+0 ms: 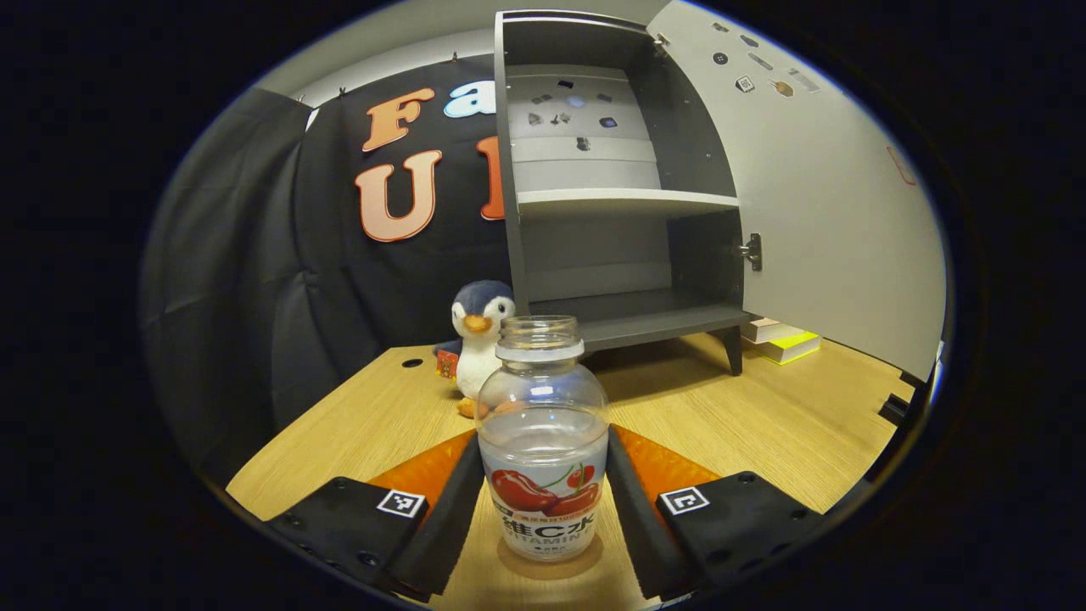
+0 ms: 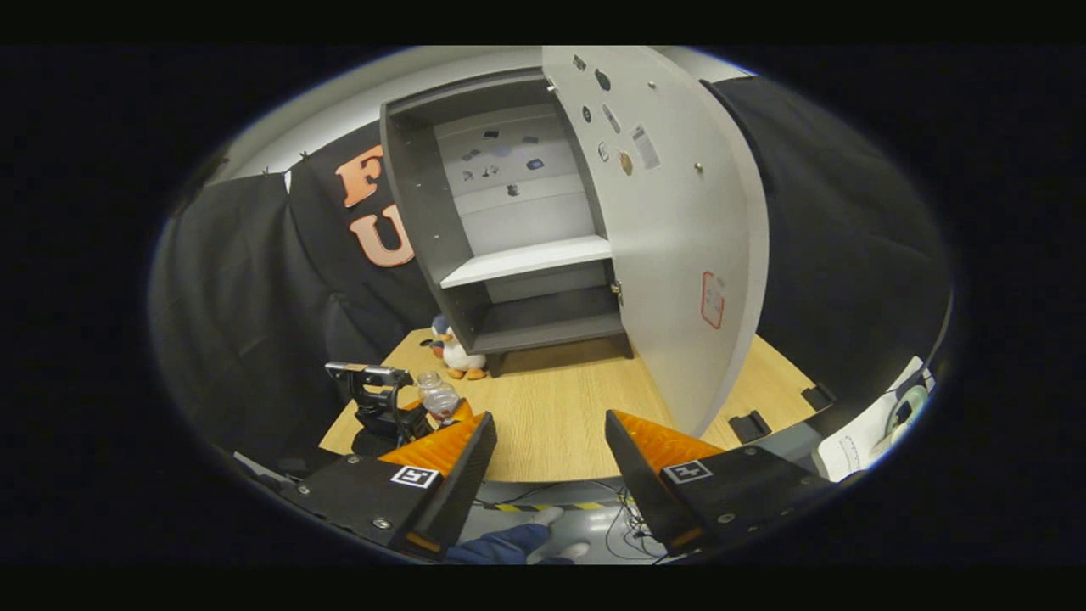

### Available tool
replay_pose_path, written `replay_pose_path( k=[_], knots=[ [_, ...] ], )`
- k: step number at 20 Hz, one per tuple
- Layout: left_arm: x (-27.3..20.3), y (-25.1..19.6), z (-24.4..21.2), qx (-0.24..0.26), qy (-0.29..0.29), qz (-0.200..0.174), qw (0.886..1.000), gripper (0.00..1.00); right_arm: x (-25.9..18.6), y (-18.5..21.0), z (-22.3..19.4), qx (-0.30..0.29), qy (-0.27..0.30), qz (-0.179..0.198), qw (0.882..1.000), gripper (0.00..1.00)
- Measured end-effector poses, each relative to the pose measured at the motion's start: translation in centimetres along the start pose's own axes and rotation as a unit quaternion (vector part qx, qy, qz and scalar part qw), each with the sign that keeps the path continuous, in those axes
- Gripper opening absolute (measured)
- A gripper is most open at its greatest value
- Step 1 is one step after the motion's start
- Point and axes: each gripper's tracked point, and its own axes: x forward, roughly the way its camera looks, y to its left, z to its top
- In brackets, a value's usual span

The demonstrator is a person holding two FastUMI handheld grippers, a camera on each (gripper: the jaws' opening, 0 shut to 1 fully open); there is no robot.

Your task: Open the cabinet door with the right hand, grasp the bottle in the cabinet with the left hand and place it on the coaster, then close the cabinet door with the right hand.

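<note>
- In the left gripper view, the left gripper (image 1: 543,518) is seen around one clear bottle (image 1: 543,441), a finger close along each side; whether the pads press it cannot be told.
- The uncapped bottle stands upright on a brown coaster (image 1: 550,563), near the desk's (image 1: 764,424) front edge.
- In the right gripper view, the right gripper (image 2: 550,462) is held released, nothing between its fingers, off the desk's front edge.
- One plush penguin (image 1: 479,344) sits beside the cabinet (image 1: 611,195).
- Bare desk lies between bottle and cabinet.
- The cabinet door (image 1: 831,195) stands wide open over the right edge; two shelves are seen inside.
</note>
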Motion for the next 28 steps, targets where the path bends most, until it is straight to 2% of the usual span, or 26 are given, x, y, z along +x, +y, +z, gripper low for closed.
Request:
replay_pose_path(
  k=[7,12,13,18,24,28],
  knots=[
    [-0.4,0.4,-1.0,-0.018,-0.002,0.006,1.0,0.86,0.4,-0.2,-0.9,-0.001,0.02,0.002,1.0,0.81],
    [-1.0,0.4,-3.4,-0.038,0.039,0.021,0.998,0.87,0.4,-0.2,-1.3,-0.002,0.027,0.009,1.0,0.81],
    [-1.2,0.6,-3.4,-0.044,0.039,0.025,0.998,0.91,0.4,-0.2,-1.2,-0.002,0.027,0.01,1.0,0.81],
    [-1.2,0.9,-3.1,-0.049,0.042,0.033,0.997,0.95,0.0,-0.3,-1.4,0.004,0.026,0.012,1.0,0.81],
    [-2.1,1.2,0.0,-0.059,0.017,0.029,0.998,0.95,0.0,-0.2,-1.1,0.006,0.013,0.022,1.0,0.81],
    [-2.6,1.7,3.5,-0.032,-0.007,0.038,0.999,0.95,-1.2,0.1,-0.5,0.008,-0.003,0.032,0.999,0.81]
  ],
)
